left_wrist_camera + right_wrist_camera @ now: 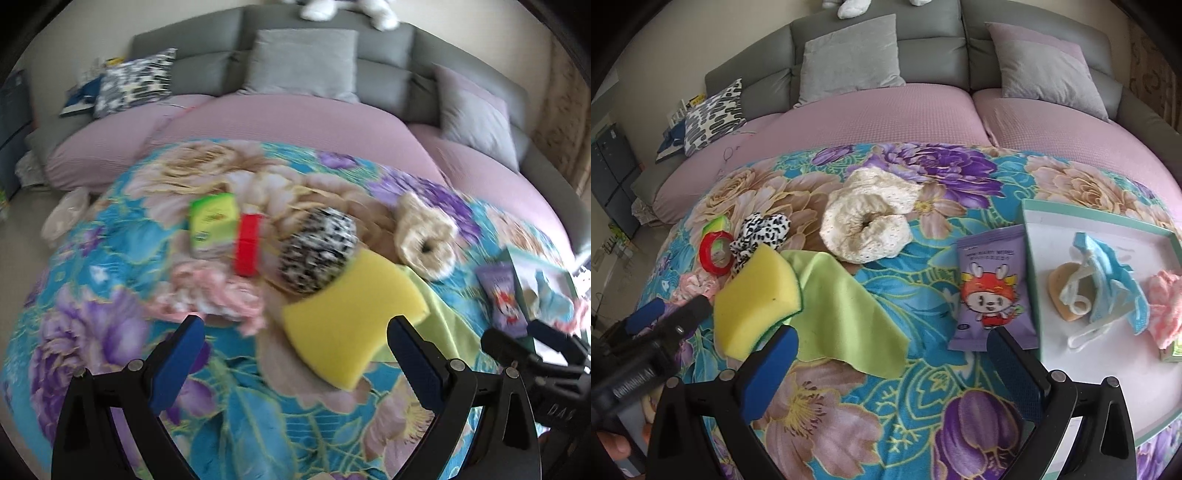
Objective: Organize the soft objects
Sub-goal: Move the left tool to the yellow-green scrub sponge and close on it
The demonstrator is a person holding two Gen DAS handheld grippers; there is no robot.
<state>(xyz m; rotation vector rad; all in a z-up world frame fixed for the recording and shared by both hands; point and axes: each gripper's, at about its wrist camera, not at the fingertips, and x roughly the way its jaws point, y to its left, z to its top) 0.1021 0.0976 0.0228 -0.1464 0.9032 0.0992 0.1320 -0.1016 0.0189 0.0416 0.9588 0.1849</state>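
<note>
Grey headboard [875, 33] behind two grey pillows [849, 51]; patterned cushion [714, 114] at left; floral blanket [886, 387] over pink bedspread [857, 122].

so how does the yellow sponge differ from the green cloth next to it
The yellow sponge is a thick, curved foam block; the green cloth is a thin, flat sheet. The sponge is yellow with a dark green backing, the cloth one lime green. The sponge rests on the cloth's edge. Both lie on the floral blanket.

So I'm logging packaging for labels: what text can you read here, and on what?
Purple wipes packet with cartoon character: top line of print too blurred to read.
Green and yellow box: print blurred, unreadable.
Left gripper and right gripper bodies: white lettering, illegible.
</note>
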